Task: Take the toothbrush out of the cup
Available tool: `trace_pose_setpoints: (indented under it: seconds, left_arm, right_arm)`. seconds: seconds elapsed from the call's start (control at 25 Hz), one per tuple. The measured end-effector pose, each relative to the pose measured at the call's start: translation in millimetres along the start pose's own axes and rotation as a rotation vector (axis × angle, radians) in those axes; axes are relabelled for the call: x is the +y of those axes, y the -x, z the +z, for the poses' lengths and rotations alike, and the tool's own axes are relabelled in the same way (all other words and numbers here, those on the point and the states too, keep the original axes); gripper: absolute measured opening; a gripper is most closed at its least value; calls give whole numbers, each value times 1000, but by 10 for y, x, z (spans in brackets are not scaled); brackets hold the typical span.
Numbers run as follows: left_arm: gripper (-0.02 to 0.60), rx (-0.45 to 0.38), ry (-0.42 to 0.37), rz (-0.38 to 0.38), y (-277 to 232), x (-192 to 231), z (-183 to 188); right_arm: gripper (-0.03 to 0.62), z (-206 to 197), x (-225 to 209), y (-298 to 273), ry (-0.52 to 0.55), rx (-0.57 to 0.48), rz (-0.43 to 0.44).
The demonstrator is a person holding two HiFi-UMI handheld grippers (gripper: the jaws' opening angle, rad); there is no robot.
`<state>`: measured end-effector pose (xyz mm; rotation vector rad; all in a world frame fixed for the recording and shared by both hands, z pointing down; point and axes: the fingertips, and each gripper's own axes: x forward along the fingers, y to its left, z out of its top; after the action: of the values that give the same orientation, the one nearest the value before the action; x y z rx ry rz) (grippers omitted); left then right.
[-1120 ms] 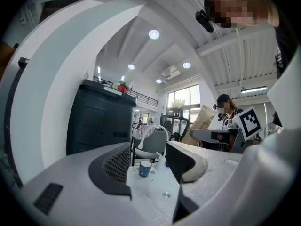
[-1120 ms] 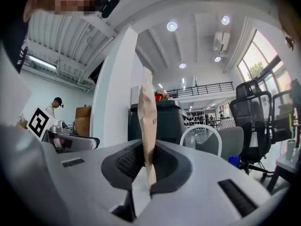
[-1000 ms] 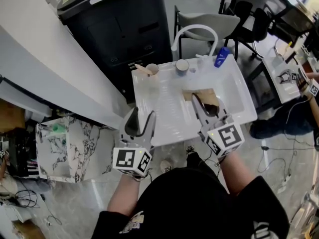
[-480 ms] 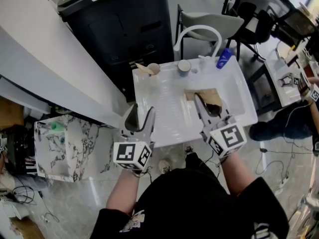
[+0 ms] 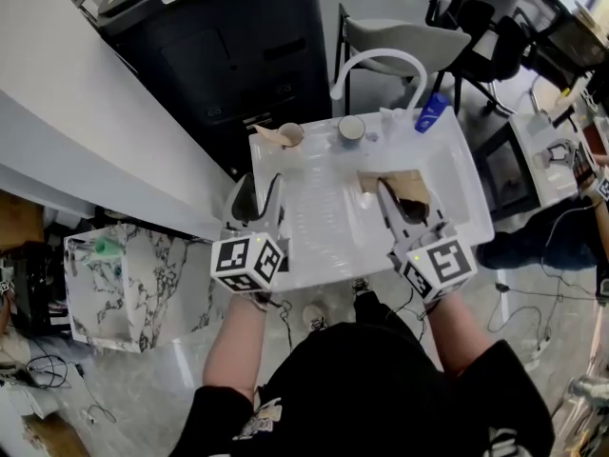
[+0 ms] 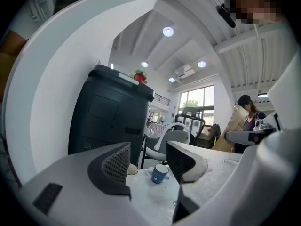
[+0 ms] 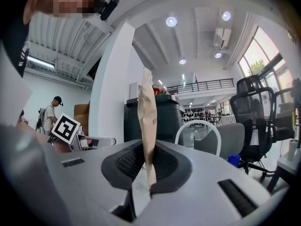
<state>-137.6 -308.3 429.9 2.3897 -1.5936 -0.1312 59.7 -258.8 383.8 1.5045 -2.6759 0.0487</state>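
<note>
A tan cup [image 5: 291, 133] stands at the far left of the white table [image 5: 324, 241], with a brown stick-like toothbrush [image 5: 267, 132] leaning out of it to the left. My left gripper [image 5: 257, 194] is open and empty at the table's left edge, well short of the cup. In the left gripper view the tan cup [image 6: 133, 170] shows between the open jaws of that gripper [image 6: 148, 166], beside a blue cup [image 6: 160, 173]. My right gripper [image 5: 398, 198] is shut on a flat brown paper packet [image 5: 392, 185]. The right gripper view shows the packet [image 7: 146, 121] standing upright between the pads [image 7: 162, 166].
A blue cup [image 5: 350, 129] sits right of the tan one. A white arched faucet [image 5: 376, 63] and a blue bottle [image 5: 427, 112] stand at the table's far edge. Behind it are a dark cabinet [image 5: 238, 55] and a chair [image 5: 400, 41]. A marbled box [image 5: 133, 279] lies left.
My left gripper has moved forward along the table's left edge, toward the cups. The right gripper has shifted only a little and still holds the packet.
</note>
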Motion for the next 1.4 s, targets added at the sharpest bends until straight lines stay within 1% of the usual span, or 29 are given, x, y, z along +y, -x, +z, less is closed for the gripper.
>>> trace_pose_setpoints:
  seconds: [0.16, 0.32, 0.56, 0.8, 1.04, 1.24, 1.4]
  left_arm:
    - [219, 28, 13, 40, -298, 208, -134]
    - [219, 82, 26, 80, -612, 432, -356]
    - [219, 140, 117, 126, -996, 741, -689]
    - [221, 182, 148, 162, -1332, 945, -946]
    - [219, 205, 173, 194, -1590, 1079, -1172]
    - [219, 209, 193, 215, -1739, 1183, -1271]
    - [219, 216, 197, 217, -1823, 1198, -1337]
  right_arm:
    - [32, -79, -92, -109, -5, 21, 8]
    - [32, -166, -219, -247, -15, 41, 12]
    - [32, -332, -373, -424, -30, 79, 25]
    - [32, -491, -563, -610, -40, 120, 35]
    - [32, -642, -717, -753, -39, 149, 44]
    - [32, -743, -826, -842, -48, 175, 46]
    - [32, -800, -888, -893, -54, 181, 50]
